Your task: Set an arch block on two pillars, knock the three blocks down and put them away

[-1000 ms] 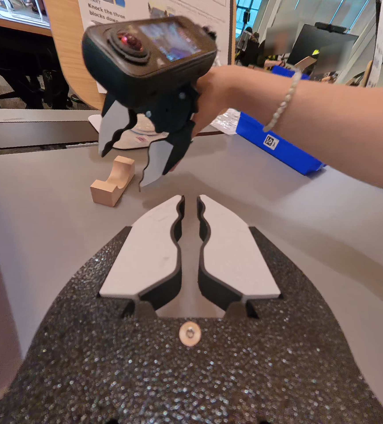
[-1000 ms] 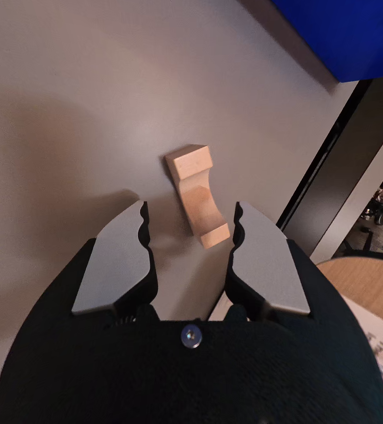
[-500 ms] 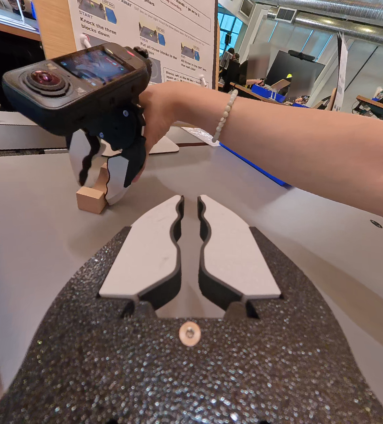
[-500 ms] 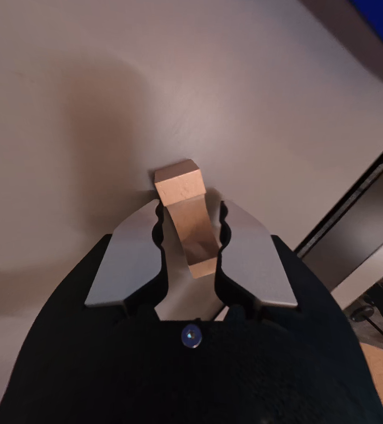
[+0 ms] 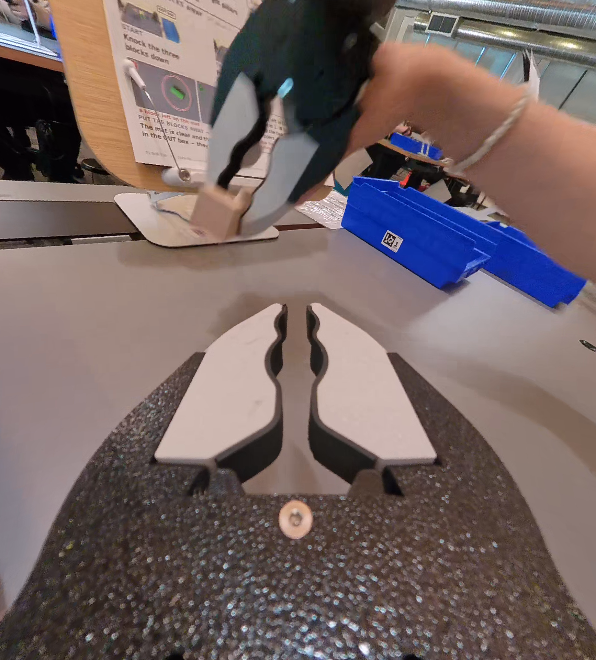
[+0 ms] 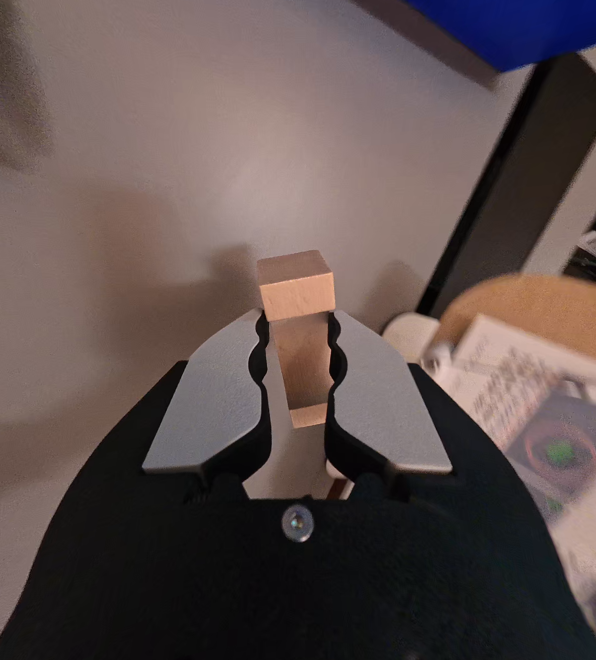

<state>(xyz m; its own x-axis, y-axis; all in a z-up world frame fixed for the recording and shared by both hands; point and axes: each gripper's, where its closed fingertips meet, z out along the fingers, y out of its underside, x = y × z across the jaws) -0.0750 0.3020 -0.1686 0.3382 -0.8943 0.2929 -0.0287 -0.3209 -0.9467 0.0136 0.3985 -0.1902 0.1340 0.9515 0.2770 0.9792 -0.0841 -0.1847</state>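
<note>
My right gripper (image 6: 297, 315) is shut on a pale wooden block with a curved notch (image 6: 296, 285), and the block's squared end sticks out past the fingertips. In the left wrist view the right gripper (image 5: 243, 218), held by a person's hand, holds the block (image 5: 216, 214) in the air above the far part of the grey table (image 5: 75, 321). My left gripper (image 5: 295, 310) is low over the table's near middle. Its jaws are nearly together with nothing between them.
Blue bins (image 5: 414, 228) lie at the back right of the table. A wooden sign stand with a printed sheet (image 5: 168, 107) on a white base (image 5: 160, 228) stands at the back. The person's forearm (image 5: 503, 150) reaches in from the right. My hands' fingertips stand some 15 cm from each other.
The right gripper came down around the block, shut on it and lifted it off the table. The left gripper's jaws have stayed the same.
</note>
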